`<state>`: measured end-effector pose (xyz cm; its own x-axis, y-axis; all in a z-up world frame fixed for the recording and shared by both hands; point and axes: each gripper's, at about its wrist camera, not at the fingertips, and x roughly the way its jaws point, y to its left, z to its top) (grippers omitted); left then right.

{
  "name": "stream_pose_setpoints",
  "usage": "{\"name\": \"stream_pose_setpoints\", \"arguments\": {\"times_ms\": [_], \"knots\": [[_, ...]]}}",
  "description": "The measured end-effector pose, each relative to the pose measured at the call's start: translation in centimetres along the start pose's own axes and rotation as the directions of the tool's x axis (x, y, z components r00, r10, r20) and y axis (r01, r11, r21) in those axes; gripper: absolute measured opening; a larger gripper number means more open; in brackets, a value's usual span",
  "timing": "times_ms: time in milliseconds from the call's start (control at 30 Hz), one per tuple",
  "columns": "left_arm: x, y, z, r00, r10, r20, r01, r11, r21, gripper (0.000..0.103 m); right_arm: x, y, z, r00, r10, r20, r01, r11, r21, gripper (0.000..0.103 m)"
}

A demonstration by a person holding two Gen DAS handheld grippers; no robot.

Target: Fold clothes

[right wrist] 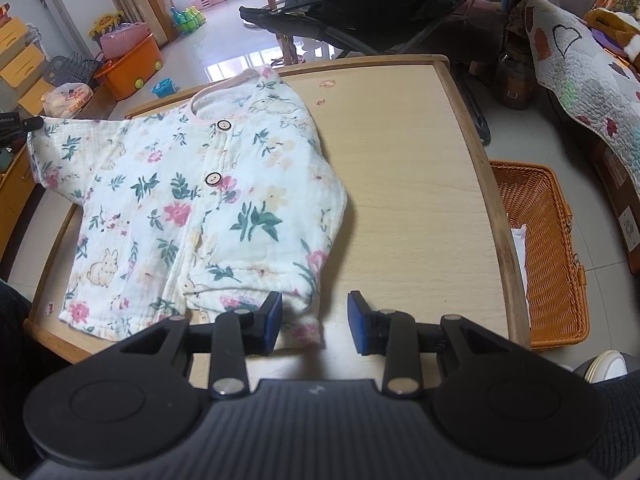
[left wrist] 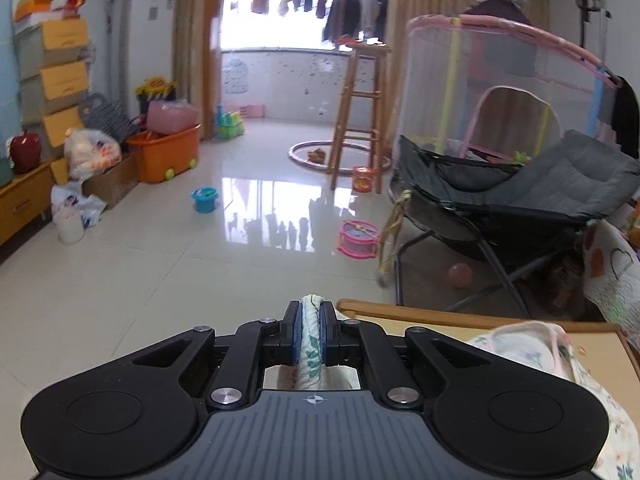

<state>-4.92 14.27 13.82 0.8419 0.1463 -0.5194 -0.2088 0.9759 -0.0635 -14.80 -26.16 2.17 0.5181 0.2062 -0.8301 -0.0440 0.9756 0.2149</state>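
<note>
A white baby shirt [right wrist: 208,200] with flowers, rabbits and two wooden buttons lies front up on the wooden table [right wrist: 420,160]. Its right side is folded in over the body. My left gripper [left wrist: 311,312] is shut on a bunched edge of the shirt [left wrist: 311,344], held up above the table's left edge. In the right wrist view its dark tip [right wrist: 22,125] pinches the end of the outstretched left sleeve. My right gripper [right wrist: 314,318] stands open low over the near hem, with the shirt's corner under the gap and its blue pads [right wrist: 274,316] not pressing on it.
An orange woven basket [right wrist: 548,248] stands on the floor right of the table. A patterned quilt [right wrist: 580,80] drapes over furniture at the far right. A dark folding chair [left wrist: 520,192] and a mesh playpen [left wrist: 500,92] lie beyond the table; toys scatter the tiled floor [left wrist: 200,260].
</note>
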Motion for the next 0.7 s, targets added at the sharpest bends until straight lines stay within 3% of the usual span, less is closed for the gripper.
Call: {"name": "stream_pose_setpoints", "arguments": {"times_ms": [333, 700], "knots": [[2.3, 2.5, -1.8, 0.99, 0.094, -0.104, -0.101, 0.993, -0.063, 0.013, 0.2, 0.2, -0.2, 1.0, -0.015, -0.011, 0.015, 1.0, -0.019, 0.035], [2.9, 5.2, -4.0, 0.989, 0.083, -0.12, -0.094, 0.991, -0.092, 0.019, 0.4, 1.0, -0.4, 0.998, -0.054, -0.022, 0.053, 0.997, -0.053, 0.036]]}}
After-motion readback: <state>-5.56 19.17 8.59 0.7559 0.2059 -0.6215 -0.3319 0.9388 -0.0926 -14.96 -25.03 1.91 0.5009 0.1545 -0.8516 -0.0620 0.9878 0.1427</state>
